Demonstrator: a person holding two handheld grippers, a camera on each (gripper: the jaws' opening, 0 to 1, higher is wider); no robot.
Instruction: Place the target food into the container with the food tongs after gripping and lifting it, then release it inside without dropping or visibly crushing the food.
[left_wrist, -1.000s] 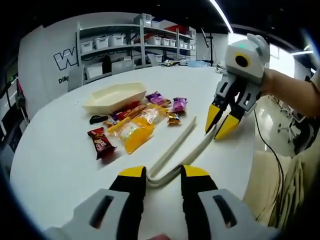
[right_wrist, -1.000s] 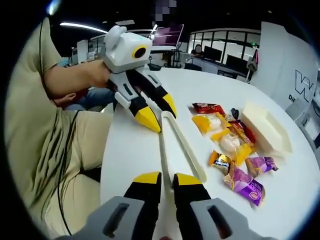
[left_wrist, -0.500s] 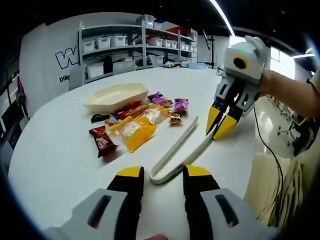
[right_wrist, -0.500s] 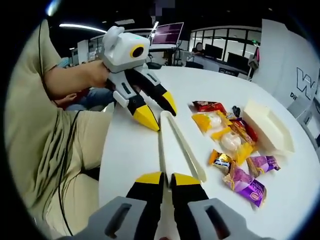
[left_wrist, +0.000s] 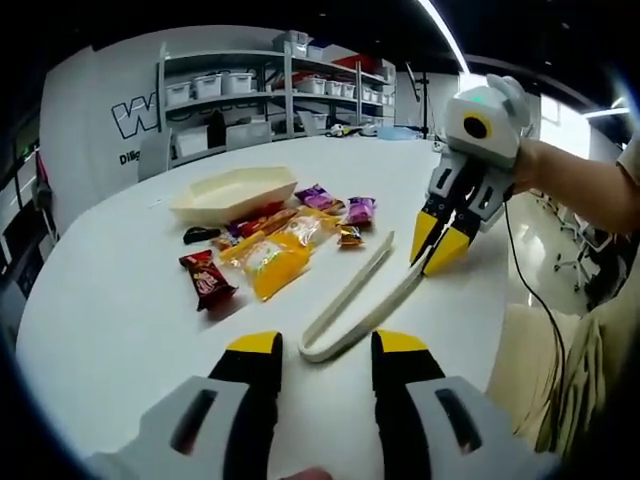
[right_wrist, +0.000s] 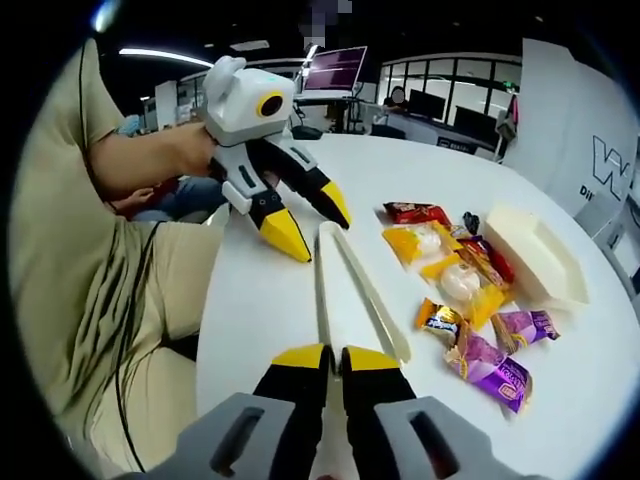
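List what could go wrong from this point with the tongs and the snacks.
1. The right gripper pinches one arm of the tongs near its tip, while the left gripper stands open at the hinge end; lifted like this, the tongs may swing or slip.
2. The wrapped snacks lie heaped against each other, so the tongs could catch two or nudge one away.
3. The container is shallow; a drop could miss it.
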